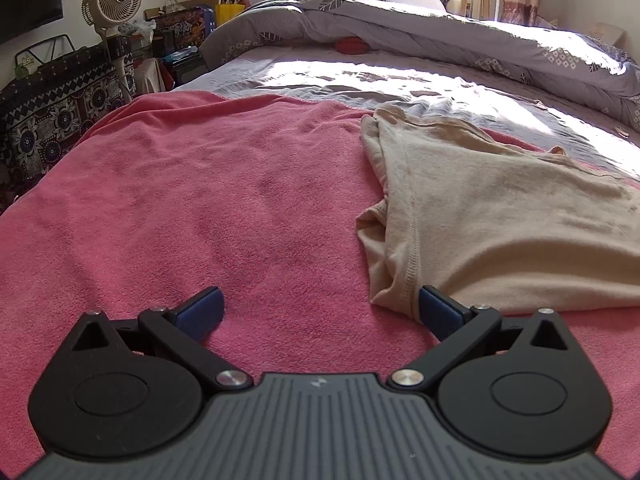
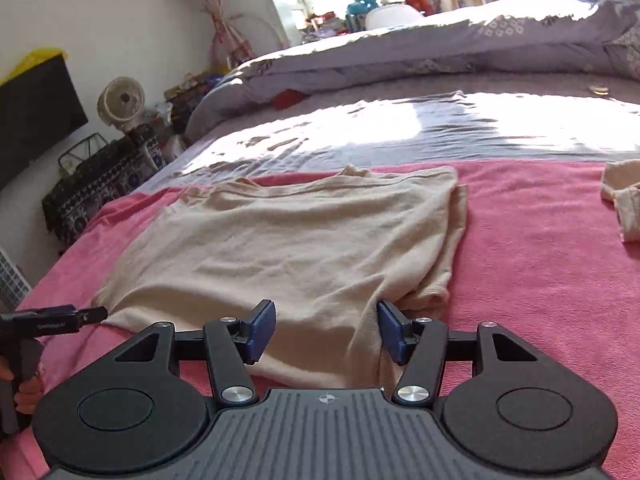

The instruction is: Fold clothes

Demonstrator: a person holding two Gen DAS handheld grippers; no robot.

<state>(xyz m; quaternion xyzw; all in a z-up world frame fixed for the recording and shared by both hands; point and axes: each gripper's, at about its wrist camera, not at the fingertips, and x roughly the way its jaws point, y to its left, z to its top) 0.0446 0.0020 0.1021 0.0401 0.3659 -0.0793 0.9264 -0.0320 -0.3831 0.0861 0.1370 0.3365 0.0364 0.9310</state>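
Note:
A beige shirt point(image 2: 280, 248) lies partly folded on a pink towel point(image 2: 540, 264) spread over the bed. In the left wrist view the shirt point(image 1: 500, 224) fills the right side. My left gripper point(image 1: 320, 312) is open and empty; its right finger touches the shirt's near left corner, its left finger is over bare towel point(image 1: 200, 200). My right gripper point(image 2: 326, 328) is open, its fingers straddling the shirt's near hem, nothing gripped. The left gripper also shows at the left edge of the right wrist view point(image 2: 52, 320).
A second beige piece of cloth point(image 2: 624, 204) lies on the towel at the far right. A grey quilt point(image 1: 440, 32) is bunched at the far end of the bed. A fan point(image 1: 114, 0) and cluttered boxes stand left of the bed.

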